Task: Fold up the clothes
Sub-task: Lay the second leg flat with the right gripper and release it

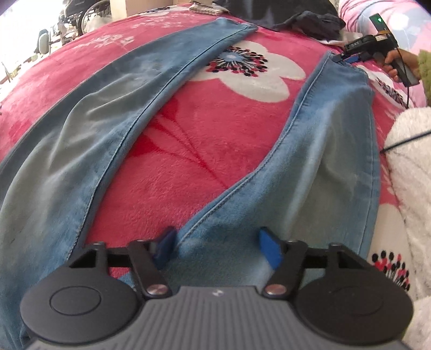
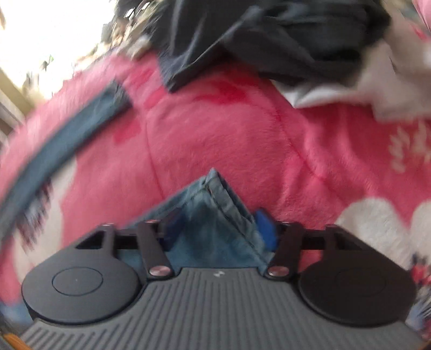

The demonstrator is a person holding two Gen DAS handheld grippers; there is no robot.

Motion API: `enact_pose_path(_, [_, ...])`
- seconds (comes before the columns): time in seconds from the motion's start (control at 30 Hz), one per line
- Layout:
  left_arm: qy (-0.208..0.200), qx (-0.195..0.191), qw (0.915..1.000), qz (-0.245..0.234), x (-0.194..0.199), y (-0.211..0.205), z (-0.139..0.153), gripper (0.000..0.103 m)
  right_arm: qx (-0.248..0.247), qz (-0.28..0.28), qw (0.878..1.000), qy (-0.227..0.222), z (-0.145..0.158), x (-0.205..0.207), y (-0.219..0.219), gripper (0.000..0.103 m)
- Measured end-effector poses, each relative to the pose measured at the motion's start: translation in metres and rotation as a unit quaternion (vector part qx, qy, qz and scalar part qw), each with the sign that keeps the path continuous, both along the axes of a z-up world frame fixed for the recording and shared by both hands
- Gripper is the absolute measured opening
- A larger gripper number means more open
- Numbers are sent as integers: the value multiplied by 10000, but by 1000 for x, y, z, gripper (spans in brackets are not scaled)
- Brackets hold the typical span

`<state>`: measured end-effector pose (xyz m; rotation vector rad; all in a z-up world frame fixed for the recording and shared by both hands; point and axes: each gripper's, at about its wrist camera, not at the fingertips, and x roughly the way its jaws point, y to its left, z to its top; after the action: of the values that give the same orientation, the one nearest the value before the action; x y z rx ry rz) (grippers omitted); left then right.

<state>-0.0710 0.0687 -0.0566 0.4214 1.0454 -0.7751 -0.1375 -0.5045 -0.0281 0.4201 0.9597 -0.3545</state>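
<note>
Blue jeans [image 1: 336, 150] lie spread on a pink flowered blanket [image 1: 188, 150], the legs splayed in a V; the other leg [image 1: 107, 113] runs to the far left. My left gripper [image 1: 218, 247] hovers open over the jeans where the legs join, its blue pads [image 1: 270, 250] astride the denim. Far off, my right gripper [image 1: 347, 56] sits at the right leg's hem. In the blurred right wrist view, the right gripper [image 2: 218, 230] stands open with the hem corner [image 2: 215, 193] between its fingers. The other leg [image 2: 67, 140] crosses at the left.
Dark clothes [image 1: 317, 21] are piled at the blanket's far edge, also dark clothes [image 2: 269, 35] with a white cloth [image 2: 350, 88] beside them. A hand [image 1: 396, 62] holds the right gripper. A white fleece sleeve [image 1: 412, 167] fills the right edge.
</note>
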Motion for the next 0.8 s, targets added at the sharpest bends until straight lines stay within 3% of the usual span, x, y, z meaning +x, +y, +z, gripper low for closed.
enact_pose_path(0.03, [-58,16,10000,3,-1,-1,1,42,-132,101,9999,3,3,-1,3,23])
enact_pose_path(0.07, [-111,23,9999,7,-2,-2,2,35,-253,174,9995,-34,6,-3,5,15])
enact_pose_path(0.13, [-178,32,9998,89,-4,-2,5,18,-495,320,9982,-109,13,-7,10,12])
enact_pose_path(0.3, [-741,232,9969,158,-16,-9,17,13,-1094,110,9894,-952,42,-25,24,12])
enact_pose_path(0.4, [-685,420,9964,256,-13,-15,7,20,-1126,-90,9884,-1020,32,-22,23,13])
enact_pose_path(0.5, [-539,352,9964,557,-10,-9,5,27,-1072,-397,9907,-737,9,-14,13,17])
enact_pose_path(0.53, [-458,272,9956,773,-13,3,11,39,-1048,-545,9908,-658,1,-12,9,27])
enact_pose_path(0.57, [-377,192,9942,989,-16,14,17,49,-1025,-693,9906,-579,-6,-10,5,31])
enact_pose_path(0.6, [-295,112,9922,1204,-19,26,22,59,-877,-921,9895,-691,-5,-16,1,32])
enact_pose_path(0.7, [-48,-128,9827,1845,-27,62,40,61,-225,-1725,9758,-1325,11,-44,-11,33])
enact_pose_path(0.8, [198,-367,9680,2475,-36,98,57,67,475,-1917,9629,-1841,28,-72,-12,37])
